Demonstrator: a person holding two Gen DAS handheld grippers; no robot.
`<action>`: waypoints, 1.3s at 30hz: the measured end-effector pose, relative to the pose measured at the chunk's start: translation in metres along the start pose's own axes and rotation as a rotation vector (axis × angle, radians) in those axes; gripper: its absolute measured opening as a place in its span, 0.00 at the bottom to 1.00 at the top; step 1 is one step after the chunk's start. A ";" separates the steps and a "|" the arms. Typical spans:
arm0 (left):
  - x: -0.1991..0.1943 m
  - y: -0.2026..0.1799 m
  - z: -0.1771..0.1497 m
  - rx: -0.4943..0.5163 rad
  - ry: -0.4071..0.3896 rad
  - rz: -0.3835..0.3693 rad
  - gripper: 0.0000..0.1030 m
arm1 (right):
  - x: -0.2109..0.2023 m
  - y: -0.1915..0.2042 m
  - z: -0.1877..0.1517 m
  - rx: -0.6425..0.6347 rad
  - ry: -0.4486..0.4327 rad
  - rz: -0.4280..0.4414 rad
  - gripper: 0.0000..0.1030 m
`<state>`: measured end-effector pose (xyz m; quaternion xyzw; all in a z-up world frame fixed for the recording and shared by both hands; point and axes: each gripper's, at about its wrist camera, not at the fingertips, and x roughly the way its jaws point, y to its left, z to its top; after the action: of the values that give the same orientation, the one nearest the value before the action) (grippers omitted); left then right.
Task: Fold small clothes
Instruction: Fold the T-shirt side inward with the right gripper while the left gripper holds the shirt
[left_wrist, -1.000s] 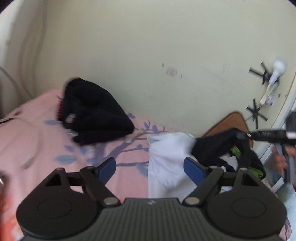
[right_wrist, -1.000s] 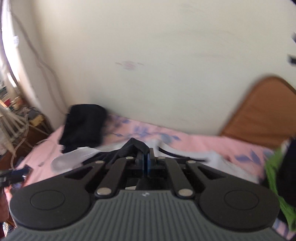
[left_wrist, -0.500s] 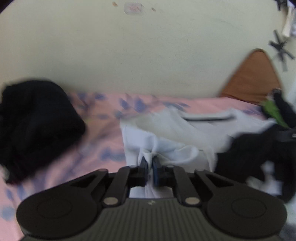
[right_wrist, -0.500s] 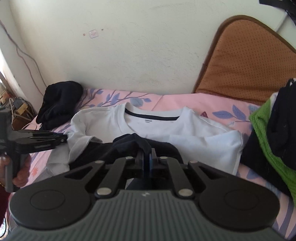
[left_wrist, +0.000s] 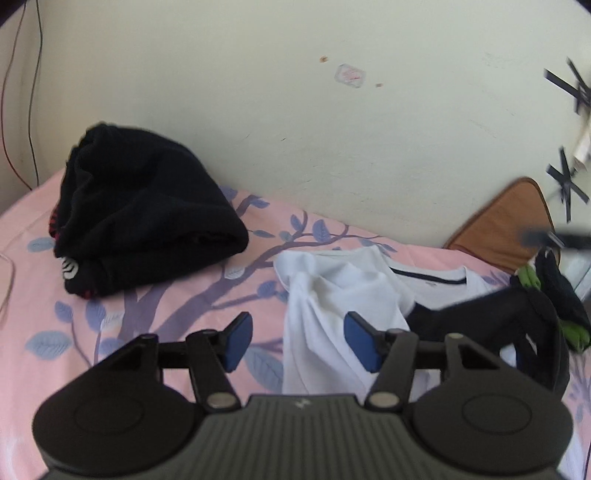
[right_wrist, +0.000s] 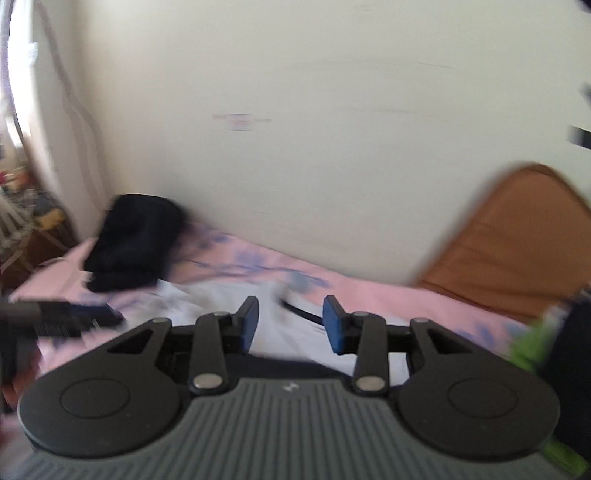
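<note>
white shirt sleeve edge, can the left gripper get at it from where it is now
Probably yes. The left gripper, jaws opening with nothing pinched, points at the white shirt edge lying bare on the pink sheet; the dark garment lies off to the side.

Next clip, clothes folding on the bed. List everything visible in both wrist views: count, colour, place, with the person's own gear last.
Bedsheet: one, pink with blue-purple branch print, covering the bed.
Folded black garment: one, black with a little red and white showing, far left on the sheet by the wall.
White T-shirt: one, white with dark neck trim, lying partly bunched mid-bed.
Dark garment: one, black, lying on the T-shirt's right side.
Clothes pile: green and black pieces, right edge; count unclear.
Headboard: one, brown, right against the wall.
Wall: cream, with black tape crosses at right.
Left gripper: blue pads, jaws opening, nothing between them.
Right gripper: blue pads, jaws opening, nothing pinched.
</note>
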<state>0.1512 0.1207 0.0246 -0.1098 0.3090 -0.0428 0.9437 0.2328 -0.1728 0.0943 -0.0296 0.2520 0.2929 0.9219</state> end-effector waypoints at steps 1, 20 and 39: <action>-0.002 -0.009 -0.007 0.043 -0.021 0.011 0.53 | 0.018 0.013 0.004 -0.001 0.016 0.041 0.42; 0.020 -0.059 -0.042 0.451 0.086 -0.138 0.53 | 0.152 0.022 -0.012 0.176 0.154 -0.036 0.09; 0.011 -0.014 0.011 0.033 0.037 -0.258 0.50 | -0.067 -0.036 -0.120 0.172 0.000 -0.212 0.70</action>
<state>0.1667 0.1074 0.0302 -0.1322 0.3089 -0.1708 0.9262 0.1525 -0.2619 0.0187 0.0231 0.2714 0.1711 0.9469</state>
